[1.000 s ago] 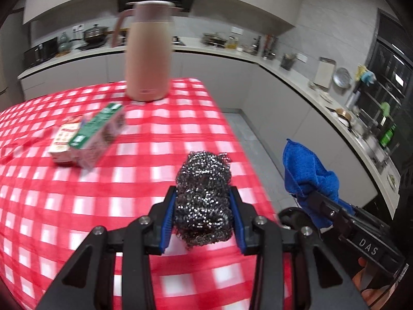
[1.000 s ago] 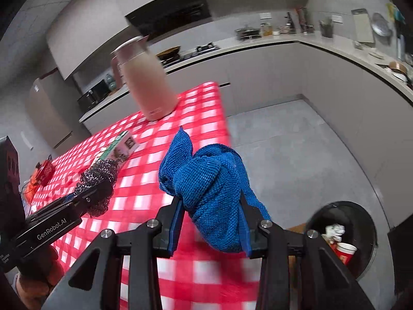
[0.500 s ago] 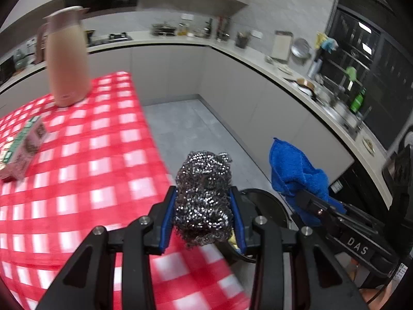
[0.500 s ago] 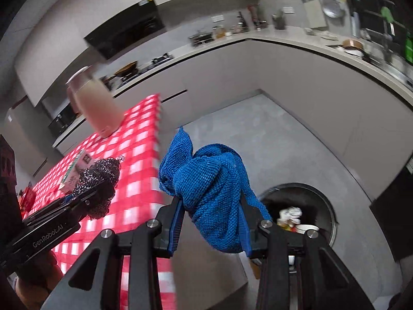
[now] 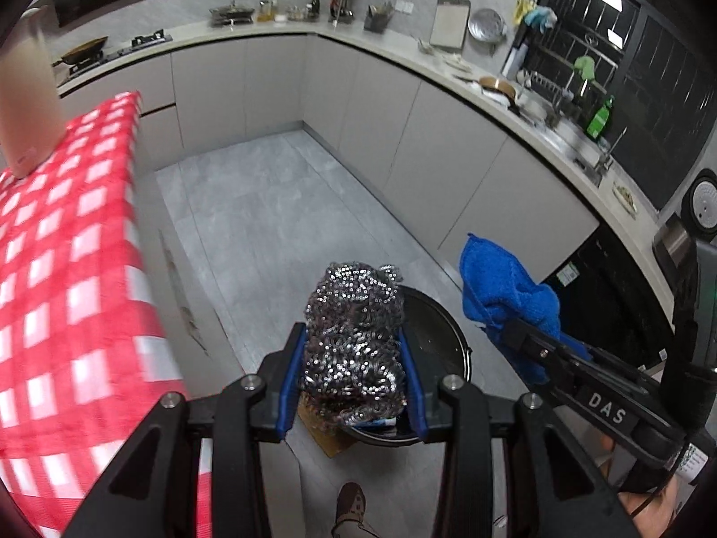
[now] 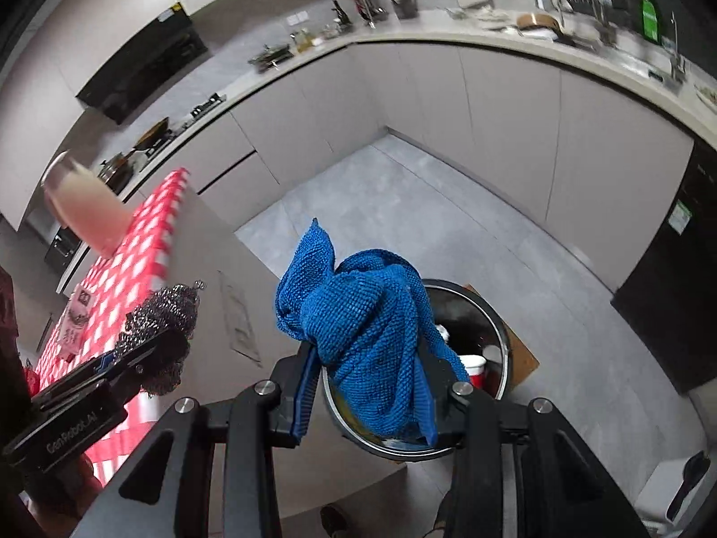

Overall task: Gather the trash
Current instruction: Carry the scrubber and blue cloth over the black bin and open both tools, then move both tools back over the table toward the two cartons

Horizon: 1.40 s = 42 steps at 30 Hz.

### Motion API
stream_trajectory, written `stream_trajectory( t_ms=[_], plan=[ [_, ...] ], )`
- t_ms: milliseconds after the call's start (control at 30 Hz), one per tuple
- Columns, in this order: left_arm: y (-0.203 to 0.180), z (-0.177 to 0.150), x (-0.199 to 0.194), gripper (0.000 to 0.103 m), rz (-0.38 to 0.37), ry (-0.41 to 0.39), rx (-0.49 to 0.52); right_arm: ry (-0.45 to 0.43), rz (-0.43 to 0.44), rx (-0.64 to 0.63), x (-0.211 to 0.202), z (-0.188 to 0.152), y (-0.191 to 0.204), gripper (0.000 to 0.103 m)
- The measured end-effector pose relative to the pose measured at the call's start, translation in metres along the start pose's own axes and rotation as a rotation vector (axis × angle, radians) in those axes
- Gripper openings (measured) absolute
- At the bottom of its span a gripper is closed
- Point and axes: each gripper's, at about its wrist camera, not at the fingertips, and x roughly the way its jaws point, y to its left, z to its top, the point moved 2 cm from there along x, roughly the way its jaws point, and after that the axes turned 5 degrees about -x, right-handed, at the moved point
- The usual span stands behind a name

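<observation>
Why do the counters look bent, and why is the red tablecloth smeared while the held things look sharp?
In both wrist views the fisheye lens bows the counter and darkens the corners. In the left wrist view the checked tablecloth and pink jug smear with motion blur, while the steel scourer stays crisp. In the right wrist view the blue cloth is sharp; the jug is blurred.

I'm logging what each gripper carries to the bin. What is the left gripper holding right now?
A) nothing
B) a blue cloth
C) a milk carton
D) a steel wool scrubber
D: in the left wrist view the left gripper is shut on the steel wool scrubber, above the black trash bin; the blue cloth is in the right gripper.
</observation>
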Motion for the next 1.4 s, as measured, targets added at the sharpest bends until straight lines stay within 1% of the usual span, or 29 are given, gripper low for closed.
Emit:
stream_trajectory(
  t_ms=[167,400,467,500,567,633,733,767,900,1000,1133,1300,1400],
  plan=[
    [-0.014,-0.008,0.027,0.041,0.017,0.052,-0.01,0.065,0.01,0.021,0.029,-0.004,-0.029,0.04],
    [-0.028,-0.02,0.065,0.042,0.059,0.129,-0.001,0.135,0.036,0.037,0.063,-0.004,-0.057,0.041],
    [-0.028,-0.022,0.074,0.044,0.069,0.155,-0.014,0.149,0.043,0.038,0.071,-0.002,-0.06,0.045],
    [-0.028,-0.023,0.078,0.047,0.076,0.164,-0.021,0.154,0.043,0.04,0.075,-0.001,-0.061,0.046],
    [-0.025,-0.023,0.083,0.054,0.087,0.175,-0.041,0.171,0.041,0.039,0.083,0.001,-0.065,0.063],
    [-0.025,-0.021,0.082,0.071,0.12,0.159,-0.05,0.166,0.042,0.031,0.086,0.004,-0.066,0.065],
    [-0.023,-0.012,0.072,0.072,0.129,0.111,-0.063,0.143,0.027,0.018,0.083,0.011,-0.066,0.065],
    [-0.022,-0.008,0.063,0.072,0.135,0.074,-0.065,0.126,0.029,0.017,0.078,0.014,-0.066,0.065],
    [-0.018,0.006,0.036,0.072,0.133,0.009,-0.073,0.077,0.033,-0.001,0.062,0.026,-0.058,0.065],
    [-0.013,0.013,0.016,0.072,0.139,-0.02,-0.074,0.055,0.049,-0.018,0.051,0.031,-0.041,0.065],
    [0.0,0.016,0.0,0.072,0.147,-0.053,-0.087,0.038,0.061,-0.049,0.04,0.032,-0.016,0.065],
    [0.026,0.02,-0.024,0.072,0.16,-0.083,-0.117,0.023,0.084,-0.066,0.027,0.033,0.02,0.065],
    [0.044,0.02,-0.042,0.072,0.166,-0.1,-0.133,0.014,0.096,-0.097,0.019,0.032,0.051,0.066]
  ],
)
